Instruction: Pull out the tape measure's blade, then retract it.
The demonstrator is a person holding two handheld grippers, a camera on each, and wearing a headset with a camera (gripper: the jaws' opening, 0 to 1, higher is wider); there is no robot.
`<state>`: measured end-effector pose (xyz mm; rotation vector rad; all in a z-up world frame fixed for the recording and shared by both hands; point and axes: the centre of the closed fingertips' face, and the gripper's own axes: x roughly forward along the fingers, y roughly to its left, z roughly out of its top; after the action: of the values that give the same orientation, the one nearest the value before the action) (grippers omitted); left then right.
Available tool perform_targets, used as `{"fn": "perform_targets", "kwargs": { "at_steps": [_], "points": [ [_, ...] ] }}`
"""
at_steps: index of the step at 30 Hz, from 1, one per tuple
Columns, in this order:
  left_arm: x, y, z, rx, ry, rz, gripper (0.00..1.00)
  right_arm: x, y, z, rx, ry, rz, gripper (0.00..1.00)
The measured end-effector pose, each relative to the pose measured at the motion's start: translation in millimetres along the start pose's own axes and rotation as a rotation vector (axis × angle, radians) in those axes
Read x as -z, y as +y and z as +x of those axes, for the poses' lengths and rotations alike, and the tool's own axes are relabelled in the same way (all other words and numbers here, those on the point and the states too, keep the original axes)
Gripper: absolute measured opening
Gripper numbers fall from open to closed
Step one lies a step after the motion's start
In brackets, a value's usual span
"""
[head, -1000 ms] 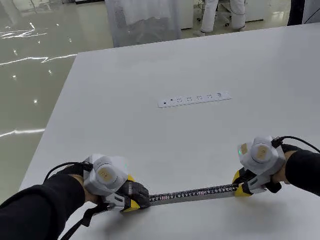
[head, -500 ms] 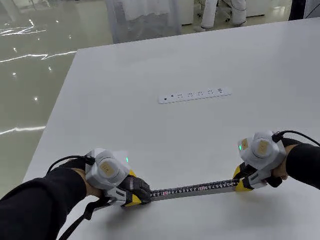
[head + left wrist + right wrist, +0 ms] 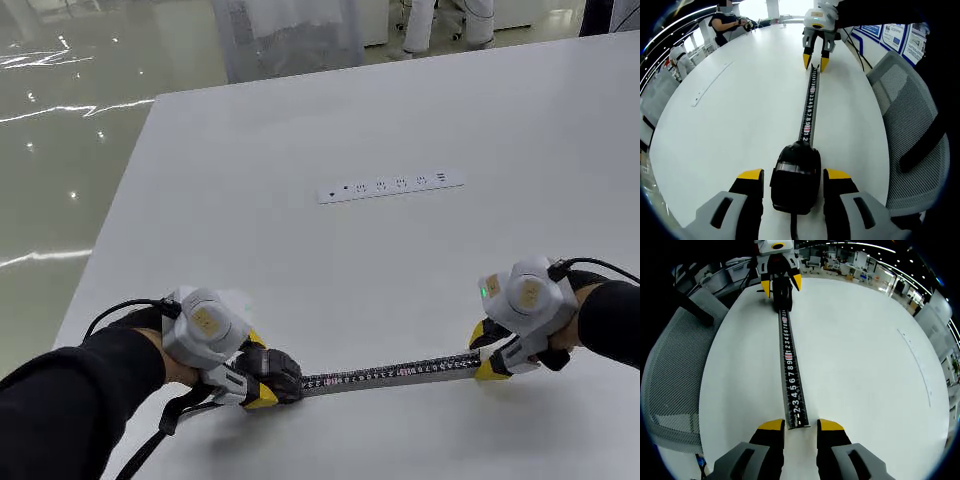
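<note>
Left hand-held gripper (image 3: 794, 176) clamps the hard case (image 3: 796, 170), lower centre. Right hand-held gripper (image 3: 801, 426) straddles the tip of the thin, springy blade (image 3: 789, 360), grip unclear; it likely recoils sharply.

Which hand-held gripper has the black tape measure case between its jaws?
The left hand-held gripper, around the black case; the right hand-held gripper is at the numbered blade's tip.

Bright, even light covers the matte white tabletop (image 3: 300, 130), shadows faint. Glare streaks the glossy grey floor (image 3: 60, 150); both gripper views warp toward their edges.
</note>
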<state>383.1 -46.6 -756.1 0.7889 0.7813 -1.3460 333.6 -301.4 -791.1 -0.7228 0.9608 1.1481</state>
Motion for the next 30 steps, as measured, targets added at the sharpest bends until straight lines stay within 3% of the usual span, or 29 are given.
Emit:
{"fn": "perform_targets", "kwargs": {
  "at_steps": [7,9,14,16,24,26,30],
  "points": [
    [-2.9,4.8,-1.5,-0.034,-0.019,-0.02,0.53,-3.1,0.1,-1.4,0.007,-0.016,0.025,0.25],
    [-5.5,5.0,-2.1,-0.032,-0.034,-0.063,0.55,-3.4,0.0,-1.3,0.007,-0.019,0.032,0.26],
    [-9.3,8.1,-2.8,-0.058,-0.055,-0.08,0.6,-3.4,0.2,-2.4,0.018,-0.021,0.051,0.3],
    [-10.9,5.0,-3.3,-0.046,-0.066,-0.121,0.65,-3.1,-0.8,-2.7,0.03,-0.024,0.066,0.32],
    [-3.9,0.7,-4.6,-0.043,-0.071,-0.184,0.76,-0.3,-2.7,-4.8,0.073,-0.048,0.144,0.4],
    [-1.2,6.7,-5.9,-0.087,-0.086,-0.196,0.82,1.0,-1.7,-5.1,0.077,-0.054,0.164,0.41],
    [6.3,12.9,-8.5,-0.121,-0.103,-0.256,0.95,3.3,-3.1,-7.1,0.101,-0.072,0.161,0.48]
  ]
}}
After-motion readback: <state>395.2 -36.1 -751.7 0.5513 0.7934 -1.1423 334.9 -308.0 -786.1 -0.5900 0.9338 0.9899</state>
